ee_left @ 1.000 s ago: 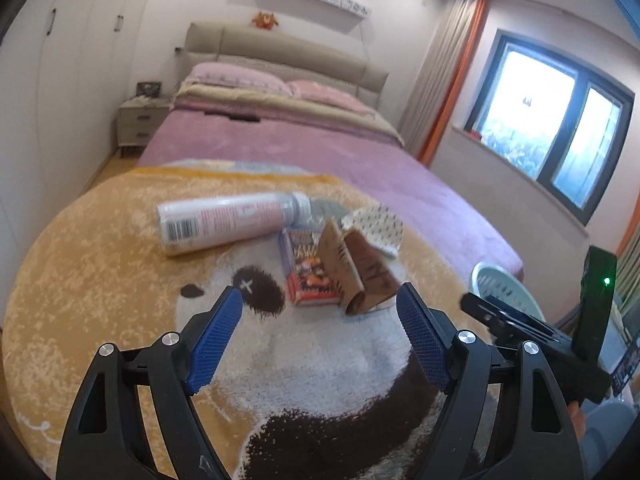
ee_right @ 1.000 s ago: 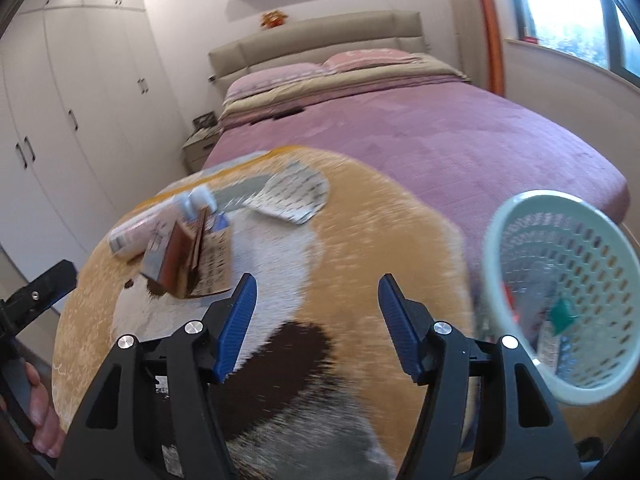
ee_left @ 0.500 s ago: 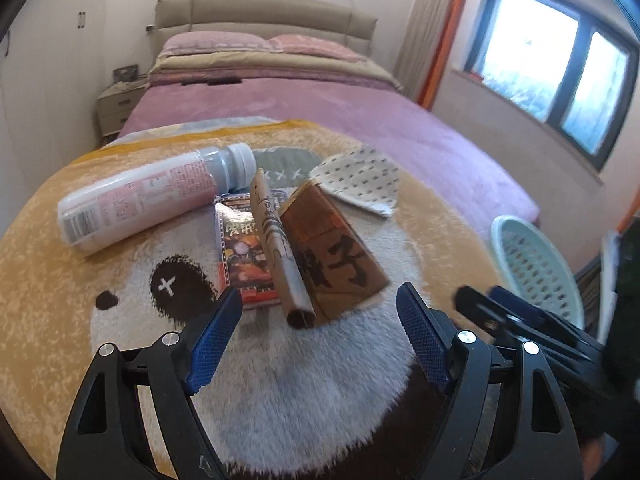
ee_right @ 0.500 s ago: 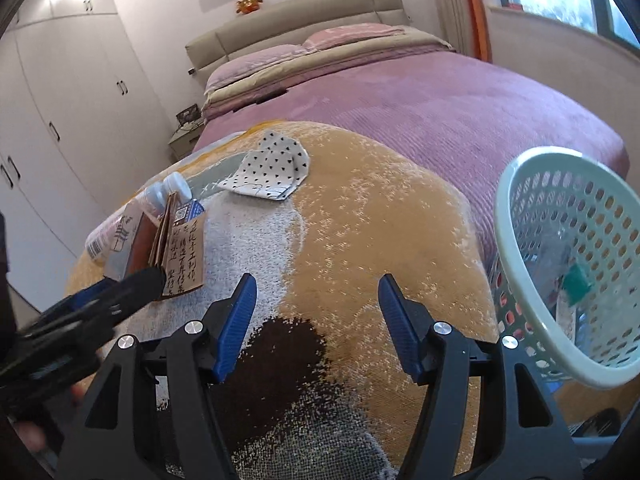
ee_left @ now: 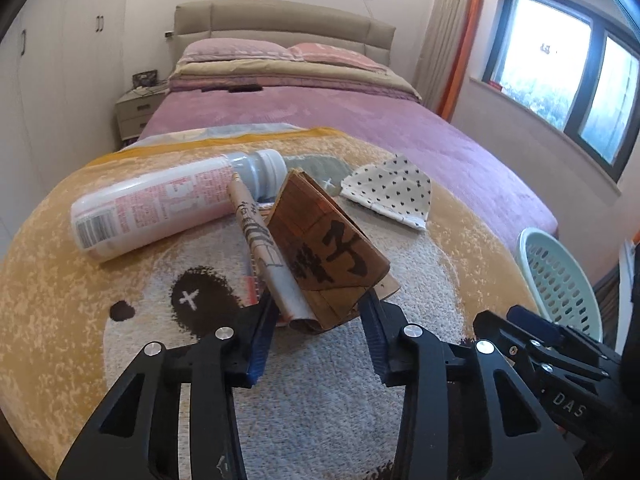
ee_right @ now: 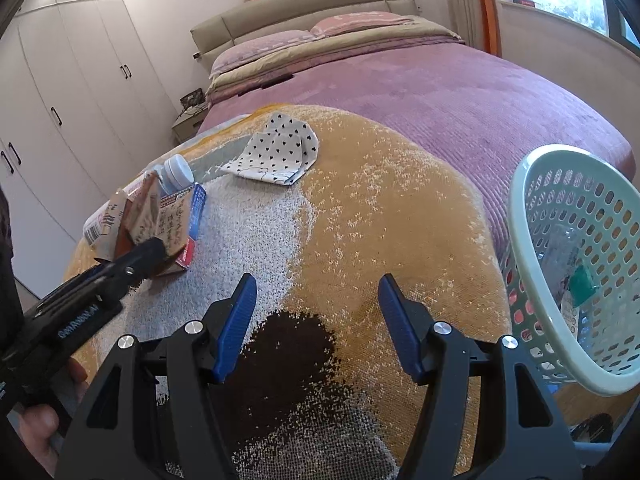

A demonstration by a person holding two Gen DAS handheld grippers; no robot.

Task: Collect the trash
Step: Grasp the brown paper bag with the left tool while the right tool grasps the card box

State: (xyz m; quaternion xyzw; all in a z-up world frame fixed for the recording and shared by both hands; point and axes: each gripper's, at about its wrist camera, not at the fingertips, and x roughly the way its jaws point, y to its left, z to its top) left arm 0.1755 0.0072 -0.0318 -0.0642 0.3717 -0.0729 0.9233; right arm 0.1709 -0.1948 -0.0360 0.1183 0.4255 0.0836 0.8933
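Observation:
A folded brown paper carton (ee_left: 324, 256) lies on the bear-pattern blanket (ee_left: 60, 288) at the bed's foot, over a flat red snack box (ee_right: 191, 236). My left gripper (ee_left: 318, 320) has closed its blue pads (ee_left: 262, 332) onto the carton's near end. A white bottle (ee_left: 160, 208) lies on its side behind it, and a heart-print cloth (ee_left: 390, 196) lies to the right. My right gripper (ee_right: 318, 320) is open and empty over the blanket. A pale green basket (ee_right: 560, 264) with some trash in it stands on the right.
The pink bed (ee_right: 440, 80) stretches behind the blanket. A nightstand (ee_left: 138, 116) and white wardrobes (ee_right: 60, 100) are on the left, a window (ee_left: 568, 84) on the right. The right gripper's body (ee_left: 560, 364) shows beside the left one.
My left gripper moved forward to the brown carton and its jaws closed in from wide open onto the carton's near end. My right gripper stayed open and shifted slightly.

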